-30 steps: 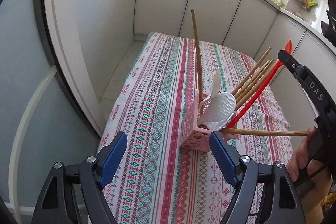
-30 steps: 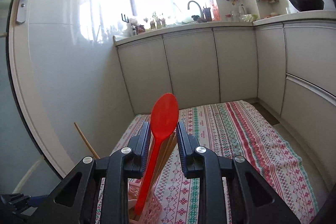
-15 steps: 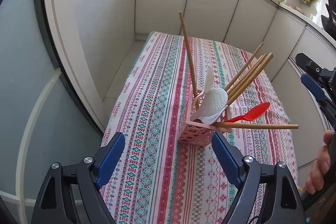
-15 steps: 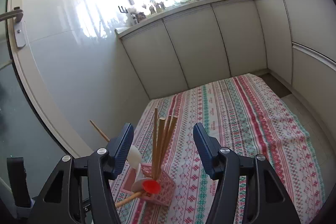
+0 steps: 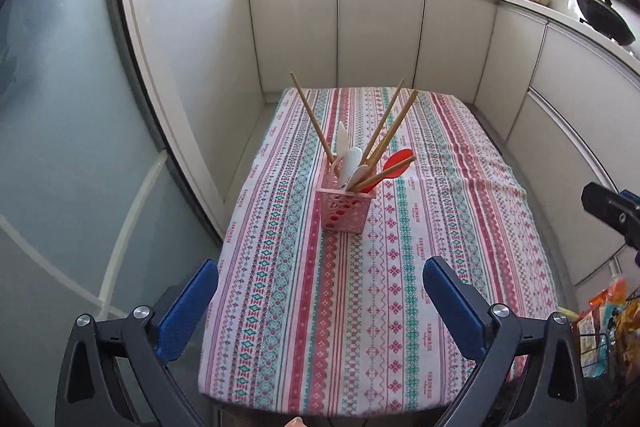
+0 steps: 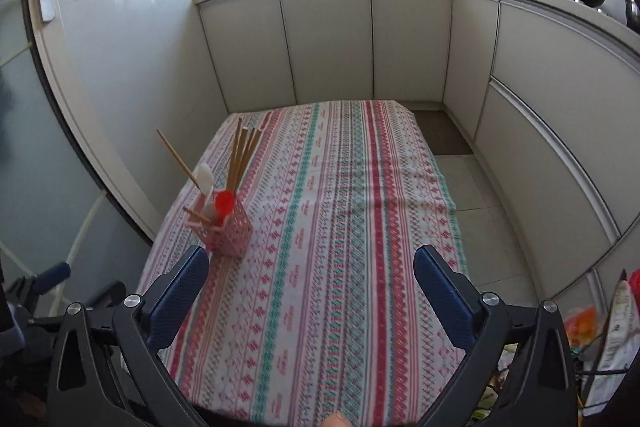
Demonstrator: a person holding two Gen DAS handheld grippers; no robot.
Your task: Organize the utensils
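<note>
In the left wrist view, the left gripper (image 5: 320, 303) has its jaws wide apart after just opening further, and nothing is between them. The pink basket (image 5: 346, 211) stands on the striped tablecloth (image 5: 440, 227) straight ahead, well apart from the fingertips. Wooden chopsticks (image 5: 390, 125), a white spoon (image 5: 352, 163) and the red spoon (image 5: 394, 165) stick up from it, fanning outward. In the right wrist view, the right gripper (image 6: 312, 287) also stands wide open, its jaws having just opened, and it holds nothing. Here the basket (image 6: 226, 231) lies ahead and to the left, near the left fingertip (image 6: 184, 287). No loose utensil is visible on the cloth, so I judge the sorting is nearly finished or finished.
</note>
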